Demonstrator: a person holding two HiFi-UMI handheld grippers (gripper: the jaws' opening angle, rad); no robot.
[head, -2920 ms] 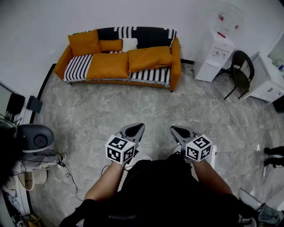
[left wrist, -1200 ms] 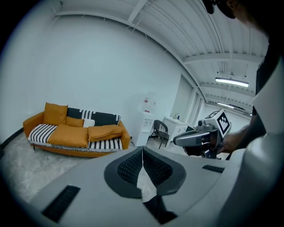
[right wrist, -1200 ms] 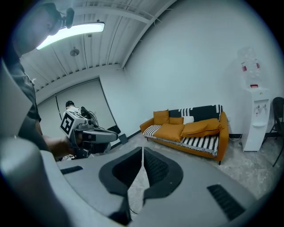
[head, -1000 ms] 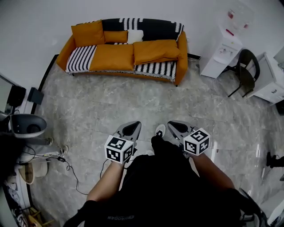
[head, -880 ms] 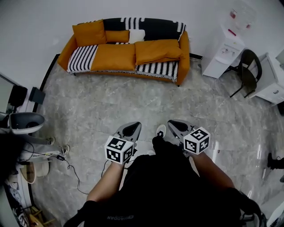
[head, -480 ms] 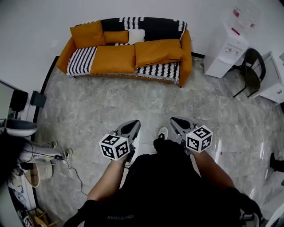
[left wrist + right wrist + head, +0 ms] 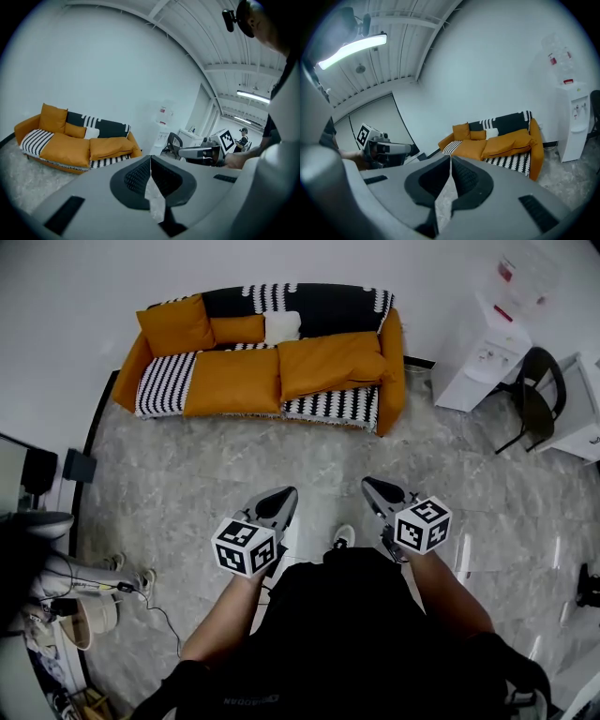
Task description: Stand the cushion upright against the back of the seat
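Observation:
An orange sofa (image 7: 389, 362) with a black-and-white striped cover stands against the far wall. A large orange cushion (image 7: 328, 362) lies flat on its right seat, and another orange cushion (image 7: 232, 381) lies flat on the middle seat. One orange cushion (image 7: 175, 324) stands upright at the left back. My left gripper (image 7: 284, 493) and right gripper (image 7: 370, 484) are both shut and empty, held out over the floor well short of the sofa. The left gripper view shows the sofa (image 7: 33, 140) and the flat cushion (image 7: 110, 146) beyond its shut gripper (image 7: 151, 159). The right gripper view shows the cushion (image 7: 511, 138) past its shut gripper (image 7: 451, 161).
A small orange cushion (image 7: 235, 329) and a white one (image 7: 281, 326) lean on the sofa back. A water dispenser (image 7: 487, 343), a black chair (image 7: 534, 399) and a white cabinet (image 7: 586, 418) stand to the right. Cables and equipment (image 7: 56, 587) sit at the left. Grey marble floor (image 7: 234, 465) lies between.
The person has stepped forward, so the sofa sits slightly nearer and larger in the head view. Both grippers travelled along and stayed shut.

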